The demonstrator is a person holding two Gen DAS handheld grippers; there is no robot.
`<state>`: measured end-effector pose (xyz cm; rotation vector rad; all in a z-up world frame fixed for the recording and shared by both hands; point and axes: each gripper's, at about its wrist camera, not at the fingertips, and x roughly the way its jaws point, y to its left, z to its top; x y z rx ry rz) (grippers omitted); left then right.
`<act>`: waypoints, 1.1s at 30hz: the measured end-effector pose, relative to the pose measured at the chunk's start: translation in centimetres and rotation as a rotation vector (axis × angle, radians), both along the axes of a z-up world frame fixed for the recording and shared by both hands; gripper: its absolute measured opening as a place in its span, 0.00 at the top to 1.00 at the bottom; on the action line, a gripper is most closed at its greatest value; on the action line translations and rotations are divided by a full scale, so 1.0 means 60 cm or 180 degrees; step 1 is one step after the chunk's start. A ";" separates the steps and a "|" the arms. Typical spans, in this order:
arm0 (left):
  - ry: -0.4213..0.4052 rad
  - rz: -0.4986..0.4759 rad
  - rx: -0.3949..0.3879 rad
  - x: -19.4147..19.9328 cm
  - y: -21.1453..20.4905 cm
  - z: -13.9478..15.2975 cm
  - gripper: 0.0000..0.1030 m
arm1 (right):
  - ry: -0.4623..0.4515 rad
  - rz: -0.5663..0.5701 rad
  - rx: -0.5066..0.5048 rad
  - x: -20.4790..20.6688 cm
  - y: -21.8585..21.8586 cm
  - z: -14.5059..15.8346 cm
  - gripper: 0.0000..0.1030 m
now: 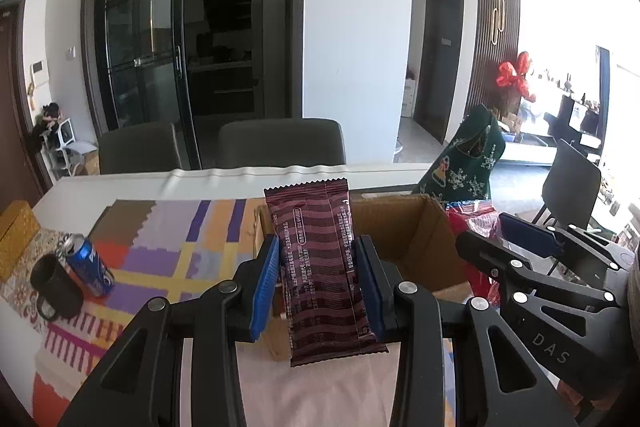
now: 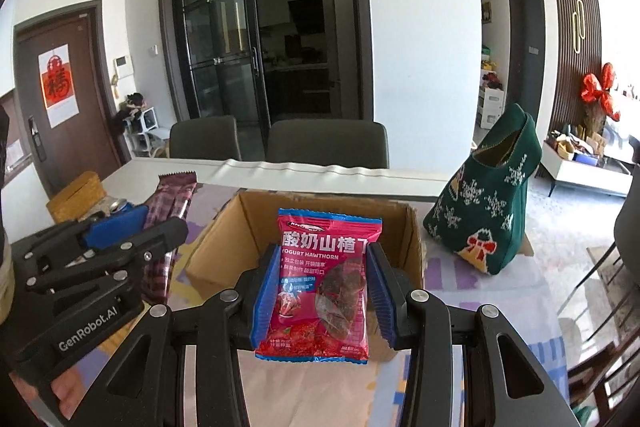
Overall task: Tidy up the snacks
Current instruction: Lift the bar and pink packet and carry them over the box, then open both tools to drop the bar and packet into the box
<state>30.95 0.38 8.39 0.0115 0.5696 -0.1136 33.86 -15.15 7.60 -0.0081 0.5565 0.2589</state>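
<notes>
My left gripper point(image 1: 317, 269) is shut on a long maroon striped snack packet point(image 1: 322, 267), held upright above the table in front of an open cardboard box point(image 1: 416, 227). My right gripper point(image 2: 322, 281) is shut on a red yogurt hawthorn packet point(image 2: 324, 283), also upright, just before the same cardboard box point(image 2: 248, 227). In the left wrist view the right gripper point(image 1: 516, 247) reaches in from the right with red packaging behind it. In the right wrist view the left gripper point(image 2: 132, 227) comes in from the left, with the maroon packet point(image 2: 172, 203) sticking up from it.
A blue soda can point(image 1: 90, 263) and a black mug point(image 1: 54, 285) stand on the colourful tablecloth point(image 1: 168, 239) at the left. A yellow box point(image 1: 16, 231) sits at the far left. A green knitted bag point(image 2: 492, 211) stands right of the box. Two grey chairs point(image 1: 280, 143) line the far side.
</notes>
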 end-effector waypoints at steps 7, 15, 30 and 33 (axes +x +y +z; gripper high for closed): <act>0.0156 -0.0020 -0.0030 0.055 0.004 -0.019 0.63 | 0.0008 -0.0028 -0.0074 0.044 0.005 0.003 0.58; 0.0335 -0.0043 -0.0073 0.101 0.011 -0.042 0.63 | 0.0062 -0.0028 -0.0139 0.091 0.015 -0.007 0.58; 0.0172 0.0139 0.0246 0.067 0.007 -0.035 0.26 | 0.0081 -0.0292 -0.0146 0.095 -0.008 -0.018 0.30; 0.0082 0.0158 0.0276 0.040 0.007 -0.027 0.19 | 0.0062 -0.0280 -0.0149 0.071 -0.010 -0.016 0.28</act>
